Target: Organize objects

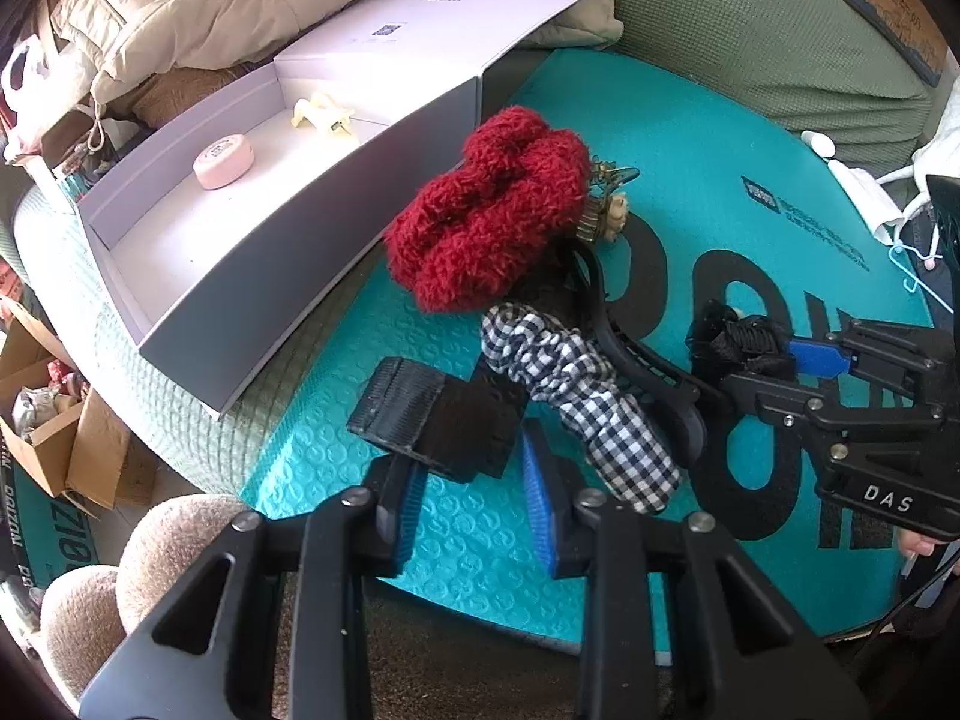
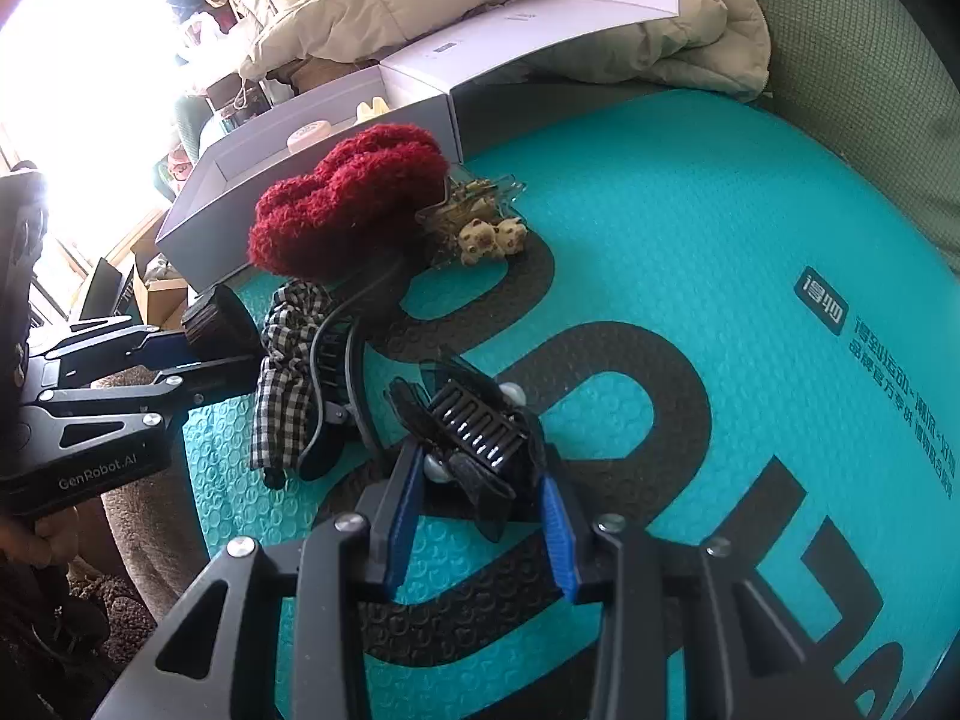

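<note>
while both tongs pinch black hair clips (image 2: 474, 432) beside the box (image 1: 336, 228) wall, teal mat (image 2: 690, 228) lies bare rightward.

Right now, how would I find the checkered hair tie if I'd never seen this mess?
Look at the big teal mat with black letters, beside the open white box. Near the mat's middle sits a fluffy red scrunchie; just below it lies the checkered scrunchie, draped against a black hair claw. It is the only thing with small black-and-white squares.
</note>
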